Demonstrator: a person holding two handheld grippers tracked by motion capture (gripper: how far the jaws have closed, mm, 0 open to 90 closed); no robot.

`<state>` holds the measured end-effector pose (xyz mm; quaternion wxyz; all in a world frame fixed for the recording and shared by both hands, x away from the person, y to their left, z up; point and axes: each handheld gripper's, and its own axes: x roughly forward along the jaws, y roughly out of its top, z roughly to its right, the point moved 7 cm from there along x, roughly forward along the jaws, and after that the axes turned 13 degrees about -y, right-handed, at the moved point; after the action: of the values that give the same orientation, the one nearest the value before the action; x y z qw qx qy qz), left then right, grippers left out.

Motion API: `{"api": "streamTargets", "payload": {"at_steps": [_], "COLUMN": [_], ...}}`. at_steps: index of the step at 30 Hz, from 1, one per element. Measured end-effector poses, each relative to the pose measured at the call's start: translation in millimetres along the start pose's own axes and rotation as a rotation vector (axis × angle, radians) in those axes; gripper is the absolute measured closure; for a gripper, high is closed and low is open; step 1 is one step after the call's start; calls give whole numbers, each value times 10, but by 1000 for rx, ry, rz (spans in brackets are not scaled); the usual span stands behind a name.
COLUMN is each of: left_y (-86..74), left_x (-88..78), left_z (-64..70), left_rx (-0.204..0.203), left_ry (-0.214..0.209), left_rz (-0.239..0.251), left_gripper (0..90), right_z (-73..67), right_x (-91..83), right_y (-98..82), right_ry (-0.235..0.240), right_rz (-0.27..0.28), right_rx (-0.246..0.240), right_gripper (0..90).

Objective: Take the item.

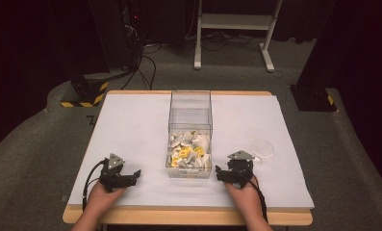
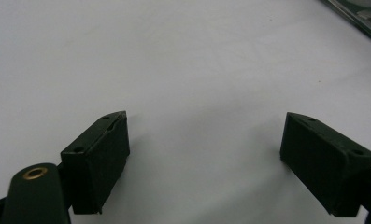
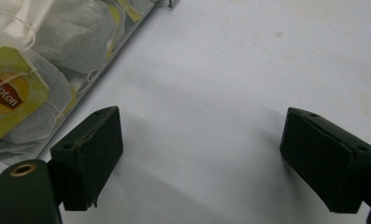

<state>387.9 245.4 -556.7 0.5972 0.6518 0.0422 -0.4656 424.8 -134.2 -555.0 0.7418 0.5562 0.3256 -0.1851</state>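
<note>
**Both grippers parked wide open either side of the tea-bag box**

I am resting the left gripper (image 1: 136,173) and the right gripper (image 1: 218,172) on the white table cover (image 1: 131,125), one on each side of the clear box (image 1: 190,115). Both sets of jaws are standing wide apart and holding nothing; in each gripper view I am seeing only bare cover between them.

The tea bags (image 1: 188,153) are lying heaped in the near end of the box, just beside my right gripper. In the right gripper view the box wall (image 3: 122,44) is running close past one jaw, with a yellow Lipton tag (image 3: 10,93) pressed against it from inside.

I judge the main risk to be the wall itself: swinging in low from the side would knock or slide the light box instead of reaching a bag, so I would be coming in over the rim. The bags are tangled with strings and tags, so a pinch could lift several at once or snag a string on the rim. A small clear dish (image 1: 263,148) is sitting near my right hand, easy to clip.

The box's long axis is running away from me, from the near edge toward the far edge of the table, open top upward. The bags are lying every which way; no common direction is readable.
</note>
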Motion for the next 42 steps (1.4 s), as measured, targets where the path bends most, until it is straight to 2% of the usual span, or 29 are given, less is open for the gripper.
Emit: {"api": "streamTargets", "payload": {"at_steps": [25,33,42], "left_y": [1,1,1], "left_x": [1,1,2], "left_z": [0,0,2], "left_rx": [-1,-2,-3], "left_ry": [0,0,-1], "left_rz": [1,1,1], "left_gripper": [162,162,162], "right_z": [7,9,40], "right_x": [-6,-52,-144], "right_y": [2,11,69], "right_ry": [4,21,23], "right_rz": [1,12,58], "right_rx": [-1,7,-3], "right_gripper": [141,135,138]}}
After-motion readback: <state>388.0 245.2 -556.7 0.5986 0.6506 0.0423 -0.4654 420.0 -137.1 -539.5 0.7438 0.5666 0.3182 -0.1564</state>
